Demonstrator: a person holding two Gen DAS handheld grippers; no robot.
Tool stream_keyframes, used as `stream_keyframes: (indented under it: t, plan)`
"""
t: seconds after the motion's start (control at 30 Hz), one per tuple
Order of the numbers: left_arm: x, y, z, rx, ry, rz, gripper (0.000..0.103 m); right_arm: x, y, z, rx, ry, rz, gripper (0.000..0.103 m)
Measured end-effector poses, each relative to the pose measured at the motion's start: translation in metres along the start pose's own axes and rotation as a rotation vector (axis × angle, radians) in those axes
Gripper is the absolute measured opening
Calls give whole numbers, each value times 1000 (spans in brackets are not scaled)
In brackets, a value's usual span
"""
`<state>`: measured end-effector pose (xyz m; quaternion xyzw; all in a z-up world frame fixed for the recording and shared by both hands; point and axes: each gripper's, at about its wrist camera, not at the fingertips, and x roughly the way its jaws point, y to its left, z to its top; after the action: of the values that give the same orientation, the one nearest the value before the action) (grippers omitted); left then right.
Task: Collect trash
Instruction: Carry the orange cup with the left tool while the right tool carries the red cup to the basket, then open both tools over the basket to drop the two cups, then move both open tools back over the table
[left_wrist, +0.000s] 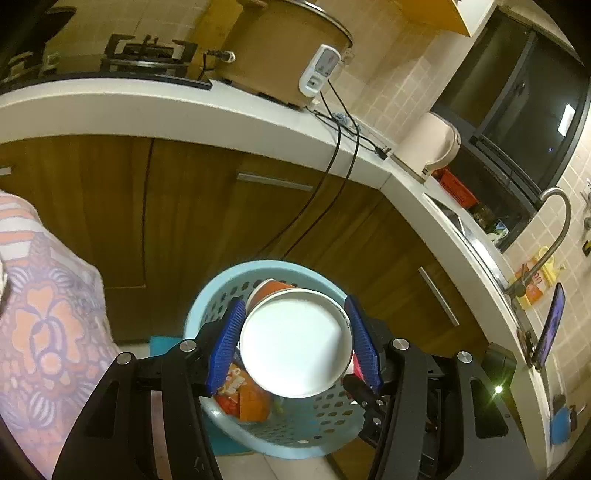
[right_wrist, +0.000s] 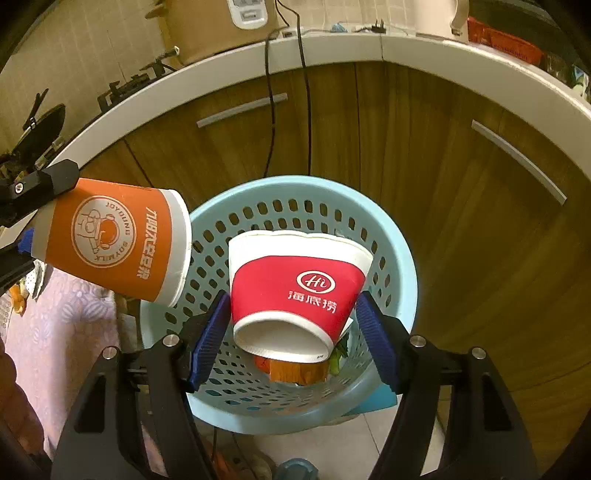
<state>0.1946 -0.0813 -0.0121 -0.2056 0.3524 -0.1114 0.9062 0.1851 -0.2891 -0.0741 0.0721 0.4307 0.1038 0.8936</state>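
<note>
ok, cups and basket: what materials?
Orange cup and red cup: paper by the look, printed matte walls, rolled white rims. Basket: light blue plastic, probably moulded, smooth with a slight sheen, regular punched holes.

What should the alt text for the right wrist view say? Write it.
The right gripper holds a red paper cup over a blue basket with trash in it. To the left, the left gripper holds an orange cup beside the rim, below a white counter.

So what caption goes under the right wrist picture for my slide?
Right claw holds a red paper cup over the blue basket; left claw's orange cup waits beside.
</note>
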Motion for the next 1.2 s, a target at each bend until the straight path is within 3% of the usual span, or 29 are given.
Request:
stream_keyframes:
  t: [0.2, 0.53, 0.9, 1.03, 1.2]
  plan:
    - [0, 7, -3, -20, 15, 18, 67, 5, 0, 2, 4, 21, 23, 73]
    - [-41, 23, -5, -44, -41, 30, 67, -18, 15, 11, -8, -36, 54, 73]
    - [-124, 63, -16, -85, -161, 107, 67, -72, 103, 10, -168, -212, 151, 73]
    - [-162, 92, -16, -132, -225, 168, 67, -80, 149, 11, -240, -229, 218, 73]
    - [-213, 138, -19, -190, -314, 326, 67, -80, 206, 11, -330, -235, 278, 73]
